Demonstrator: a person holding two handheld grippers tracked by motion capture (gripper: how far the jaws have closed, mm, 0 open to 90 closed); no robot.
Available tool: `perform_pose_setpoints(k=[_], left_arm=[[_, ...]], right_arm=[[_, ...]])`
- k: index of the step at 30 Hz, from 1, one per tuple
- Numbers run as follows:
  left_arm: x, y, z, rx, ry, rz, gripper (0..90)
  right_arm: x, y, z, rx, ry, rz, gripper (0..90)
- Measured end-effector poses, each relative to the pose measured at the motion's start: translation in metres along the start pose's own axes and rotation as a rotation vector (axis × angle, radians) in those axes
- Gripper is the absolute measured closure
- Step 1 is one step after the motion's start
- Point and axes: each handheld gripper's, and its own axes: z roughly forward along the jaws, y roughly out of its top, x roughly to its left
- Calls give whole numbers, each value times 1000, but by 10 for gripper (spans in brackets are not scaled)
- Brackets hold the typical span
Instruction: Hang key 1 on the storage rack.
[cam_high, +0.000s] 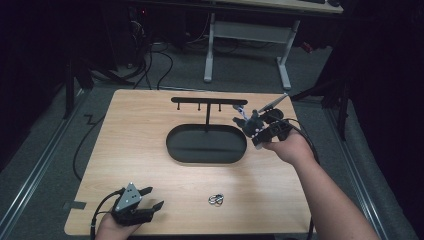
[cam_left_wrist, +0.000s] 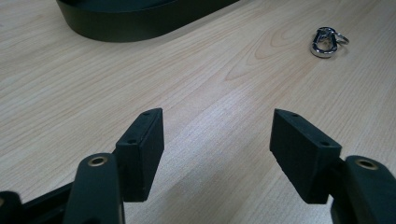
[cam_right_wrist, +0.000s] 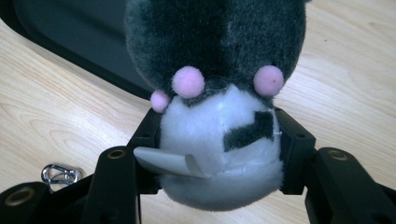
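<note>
Right gripper (cam_right_wrist: 219, 135) clamped on a plush toy (cam_right_wrist: 219, 93): fuzzy dark grey fur up top, white fleecy lower part squeezed between the pads, three small pink pompoms, a dark patch on the white, and a grey smooth tag sticking out with no writing I can read. In the high view the right gripper (cam_high: 247, 125) holds the toy (cam_high: 252, 122) in the air just beside the right end of the black stand (cam_high: 207, 142), near its T-bar with pegs.

Stand base is a matte black oval tray, shallow rim.

Left gripper (cam_left_wrist: 217, 140) released, jaws wide apart, nothing between them, low over the worktop (cam_left_wrist: 196, 93) at its near left corner.

Shiny chrome carabiner clip (cam_left_wrist: 327, 41) with a ring lies flat on the worktop, near edge, well apart from both grippers.

Worktop: light wood-grain laminate, rounded corners. Room dim, grey carpet, cables, a white-legged desk behind.
</note>
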Motion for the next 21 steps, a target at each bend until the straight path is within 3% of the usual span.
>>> perform_pose_setpoints(k=[6,16,21], left_arm=[[0,0,0,2,1,2,359],[2,-1,-1,8,1,-2,359],[2,-1,0,9,1,-1,359]], right_arm=[[1,3,19,-9,-8,7,470],[2,9,47,-15,21,26,442],[1,7,52,-26,19,42,343]])
